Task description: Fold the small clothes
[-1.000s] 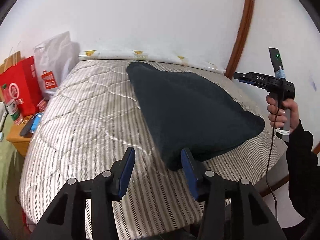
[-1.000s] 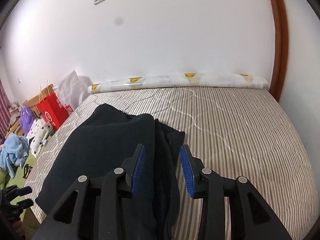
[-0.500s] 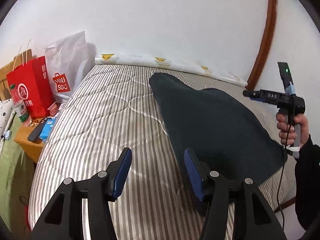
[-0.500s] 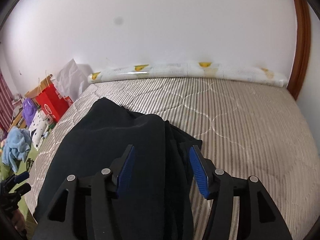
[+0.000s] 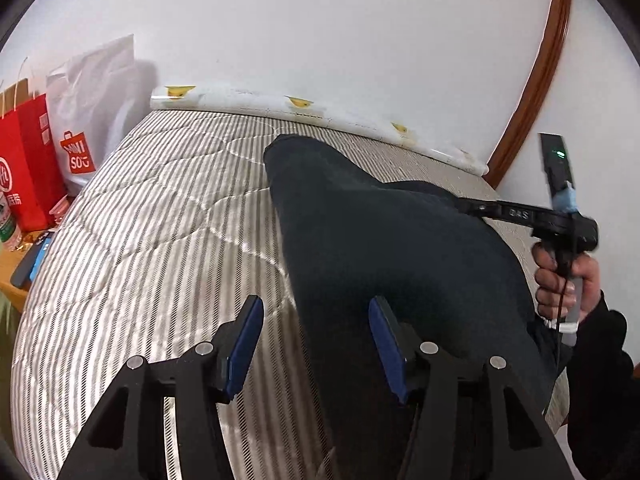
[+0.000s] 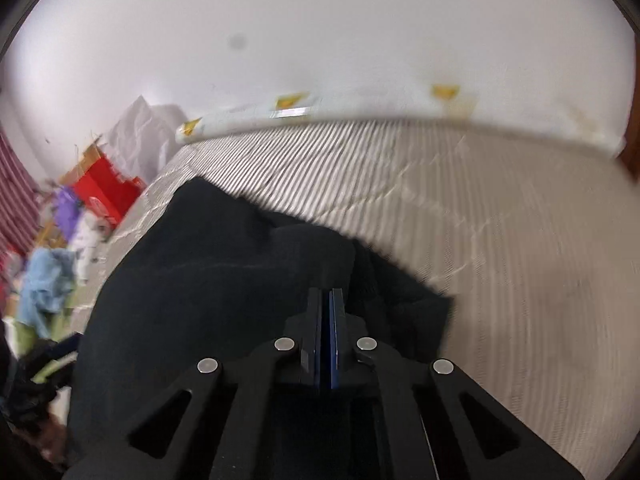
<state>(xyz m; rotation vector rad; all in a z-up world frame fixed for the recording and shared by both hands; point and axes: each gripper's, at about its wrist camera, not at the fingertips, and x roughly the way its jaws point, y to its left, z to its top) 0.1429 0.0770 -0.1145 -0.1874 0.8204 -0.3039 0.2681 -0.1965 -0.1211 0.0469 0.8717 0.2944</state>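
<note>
Right gripper (image 6: 329, 320) clenched on dark garment (image 5: 384, 248) edge for folding; left gripper (image 5: 316, 344) released, straddling garment's near edge, ready to pinch.

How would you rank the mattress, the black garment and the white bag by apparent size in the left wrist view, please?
1. mattress
2. black garment, though nearness may inflate it
3. white bag
</note>
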